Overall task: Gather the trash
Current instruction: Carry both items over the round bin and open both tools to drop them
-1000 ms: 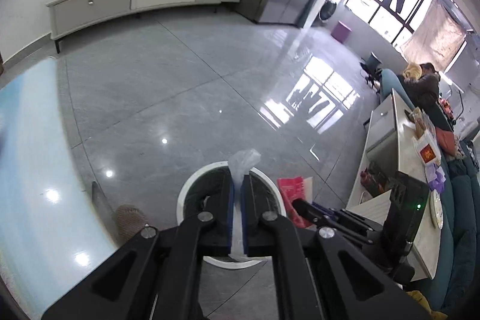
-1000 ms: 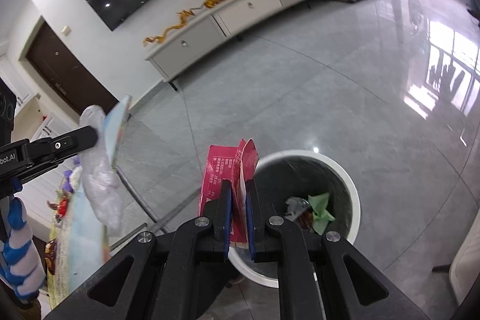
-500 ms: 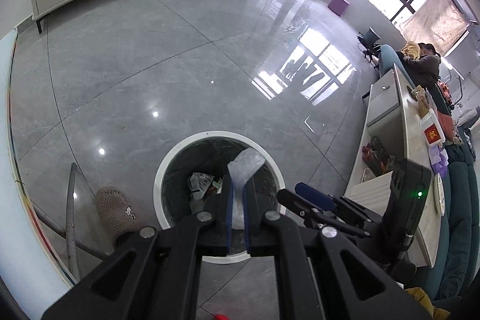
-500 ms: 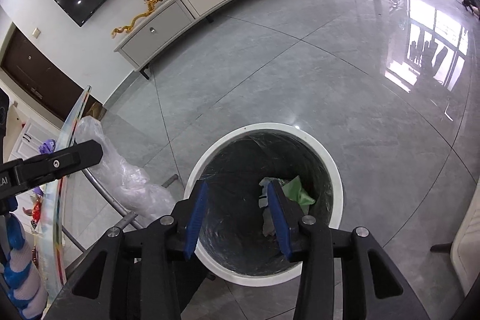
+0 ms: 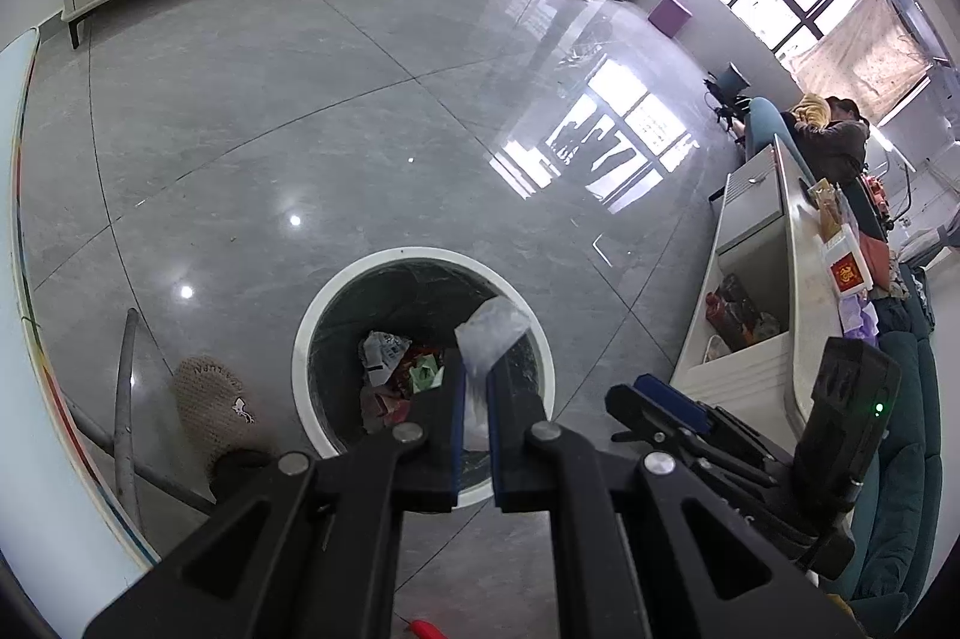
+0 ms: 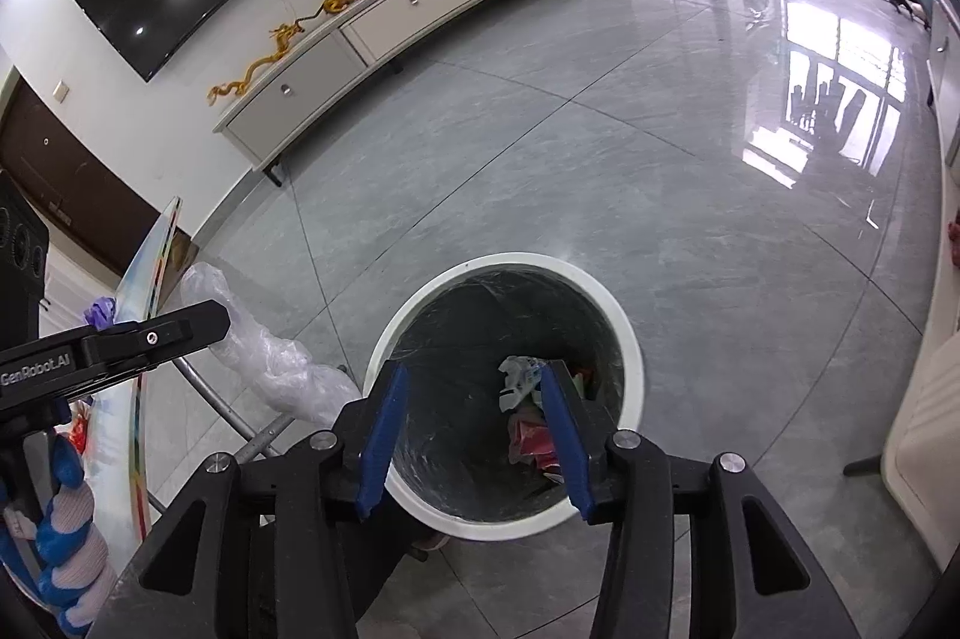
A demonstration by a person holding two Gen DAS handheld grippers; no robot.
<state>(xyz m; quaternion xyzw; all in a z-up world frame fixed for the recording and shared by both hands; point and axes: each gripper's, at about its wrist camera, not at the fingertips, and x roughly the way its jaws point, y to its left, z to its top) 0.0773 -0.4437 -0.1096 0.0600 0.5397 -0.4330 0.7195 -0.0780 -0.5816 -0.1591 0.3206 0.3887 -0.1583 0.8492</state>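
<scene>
The left tongs (image 5: pixel 474 387) are pinched almost closed on a crumpled, clear plastic bag (image 5: pixel 492 336). In the left wrist view its top pokes out above the blue pads, over the mouth of the round, white-rimmed trash bin with a dark liner (image 5: pixel 336 291). In the right wrist view the same bag (image 6: pixel 270 351) hangs in a long wrinkled tail from the left tongs (image 6: pixel 219 318), just outside the bin's rim (image 6: pixel 624 327) at about nine o'clock.

The right tongs (image 6: pixel 471 399) are spread wide and hold nothing. Their blue pads (image 6: pixel 384 423) frame the bin's opening from the six o'clock side.

Inside the bin, on the bottom, lies a heap of rubbish: a white crumpled wrapper (image 5: pixel 381 351), a green scrap (image 5: pixel 426 375) and a red packet (image 6: pixel 534 438).

The bin stands on a glossy grey tiled floor (image 5: pixel 300 99). At eight o'clock of the bin in the left wrist view, a beige knitted slipper (image 5: pixel 210 405) rests on the floor beside a thin metal leg (image 5: pixel 123 399). A long white TV cabinet (image 6: pixel 390 27) runs along the far wall at twelve o'clock.
</scene>
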